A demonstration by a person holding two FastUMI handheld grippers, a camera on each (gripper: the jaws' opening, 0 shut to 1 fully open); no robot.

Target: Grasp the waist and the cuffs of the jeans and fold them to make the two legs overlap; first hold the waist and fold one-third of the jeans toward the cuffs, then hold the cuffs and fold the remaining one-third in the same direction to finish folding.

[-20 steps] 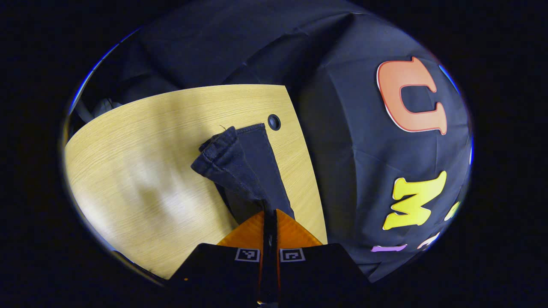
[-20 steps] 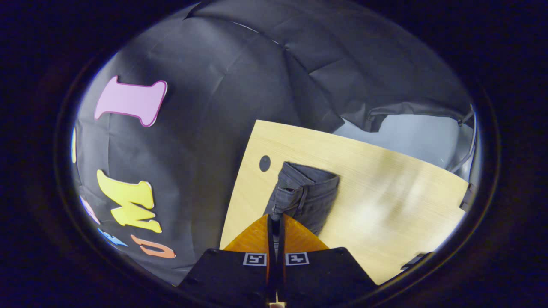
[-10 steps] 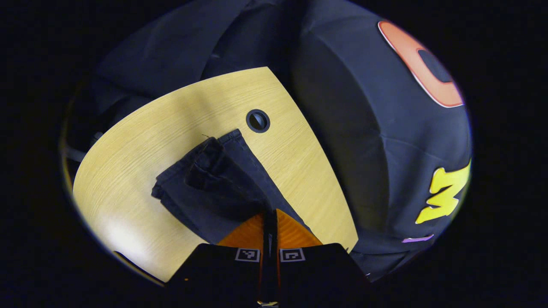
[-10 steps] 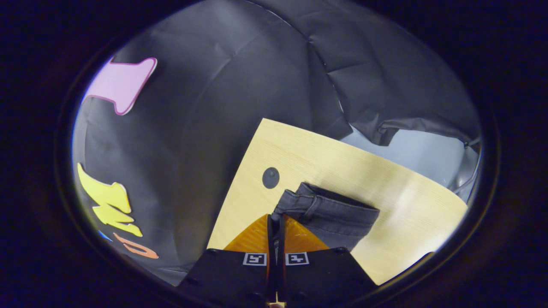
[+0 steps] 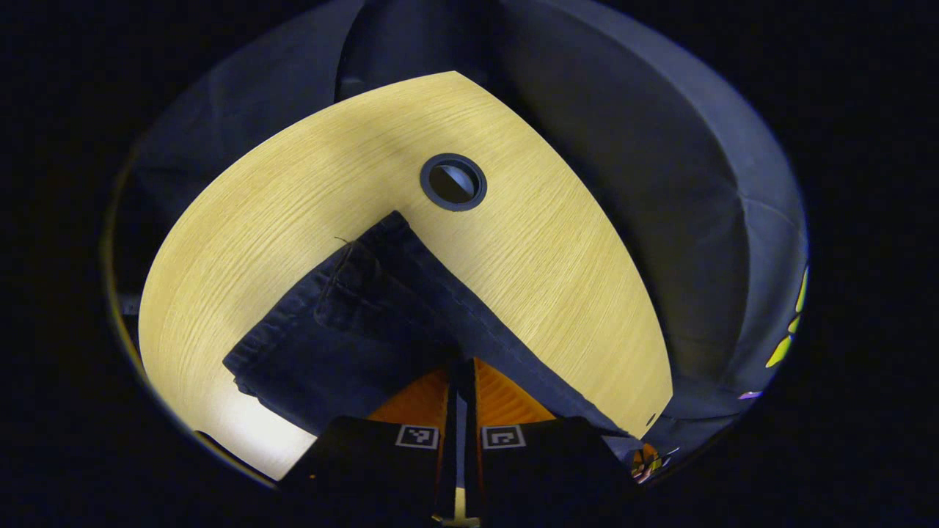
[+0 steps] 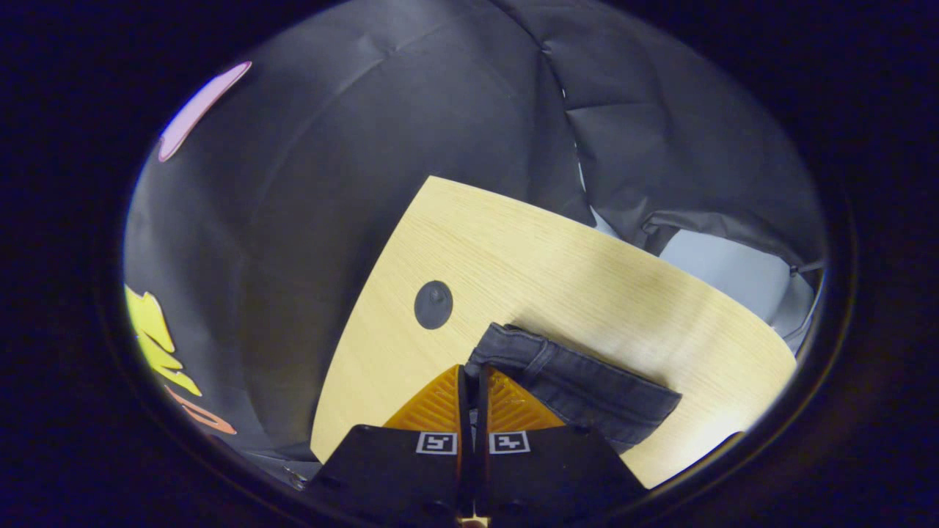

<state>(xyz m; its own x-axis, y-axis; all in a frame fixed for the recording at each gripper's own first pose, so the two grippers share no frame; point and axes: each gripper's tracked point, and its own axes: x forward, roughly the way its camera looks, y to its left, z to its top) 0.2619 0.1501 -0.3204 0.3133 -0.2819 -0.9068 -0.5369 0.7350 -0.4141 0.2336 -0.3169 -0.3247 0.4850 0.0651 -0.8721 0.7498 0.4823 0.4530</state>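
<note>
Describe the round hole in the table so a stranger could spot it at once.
Start at the light wooden table. Near its edge by the black cloth wall, just past the jeans, sits the round hole. It alone is a dark ringed circle set into the wood.

The jeans are dark denim — near black at the leg end, a washed charcoal grey at the waist. They lie on the pale wood table, close to its round cable hole but apart from it. In the left gripper view the cuffs point toward that hole, one leg lying over the other, not quite squared (the upper cuff sits a little askew, with a loose thread at its corner). In the right gripper view the waistband lies flat across the table, seam and a belt loop showing — its near corner pinched between the right gripper fingers.
</note>
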